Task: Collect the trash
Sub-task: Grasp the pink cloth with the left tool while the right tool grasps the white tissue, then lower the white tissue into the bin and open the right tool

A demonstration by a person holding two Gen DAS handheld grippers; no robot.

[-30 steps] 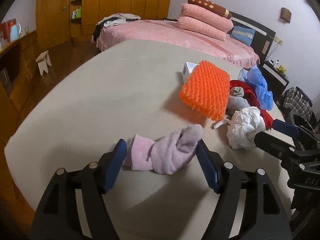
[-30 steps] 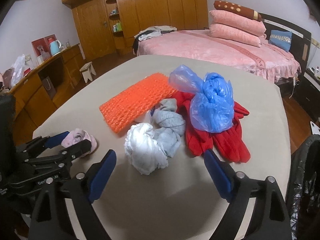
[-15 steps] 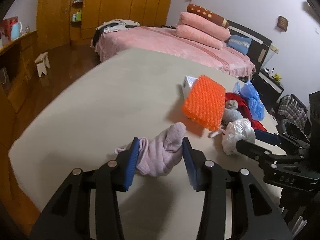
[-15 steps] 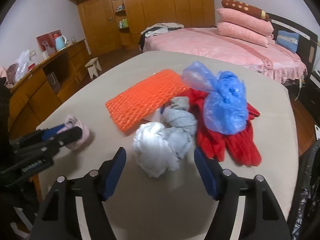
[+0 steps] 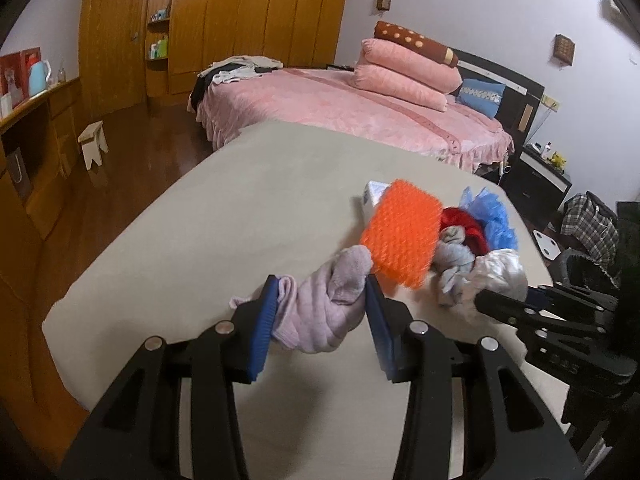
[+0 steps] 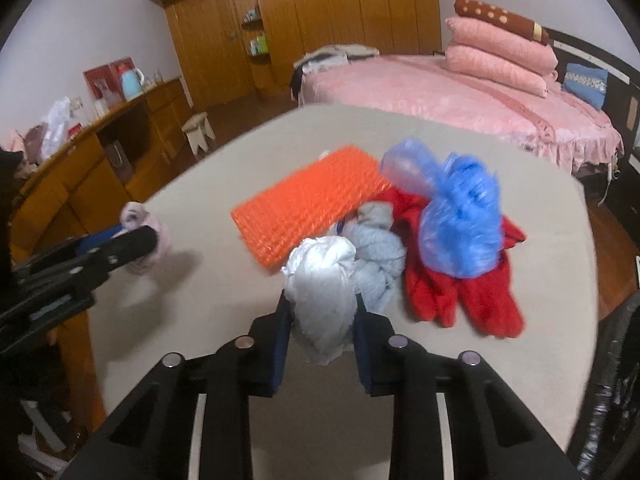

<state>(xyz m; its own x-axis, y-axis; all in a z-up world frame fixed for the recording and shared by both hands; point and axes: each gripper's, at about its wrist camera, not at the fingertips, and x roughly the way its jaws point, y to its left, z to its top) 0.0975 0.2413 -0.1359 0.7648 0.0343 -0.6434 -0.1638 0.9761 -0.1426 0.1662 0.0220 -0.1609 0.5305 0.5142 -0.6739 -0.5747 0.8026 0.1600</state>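
My left gripper (image 5: 320, 296) is shut on a pink rolled sock (image 5: 320, 300) and holds it a little above the beige table (image 5: 240, 208). My right gripper (image 6: 320, 316) is shut on a white crumpled plastic wad (image 6: 324, 280), which also shows in the left wrist view (image 5: 500, 272). Just beyond lie a grey sock (image 6: 376, 256), an orange bubble-wrap sheet (image 6: 308, 204), red gloves (image 6: 460, 292) and a blue plastic bag (image 6: 460, 224). The left gripper with the pink sock (image 6: 144, 232) shows at the left of the right wrist view.
A small white box (image 5: 374, 196) sits behind the orange sheet. A black trash bag (image 6: 616, 380) hangs at the table's right edge. A pink bed (image 5: 340, 104) stands behind the table, and wooden cabinets (image 6: 80, 176) line the left.
Both grippers have closed: the left on the pink sock and lifted it, the right moved forward and closed on the white plastic wad.
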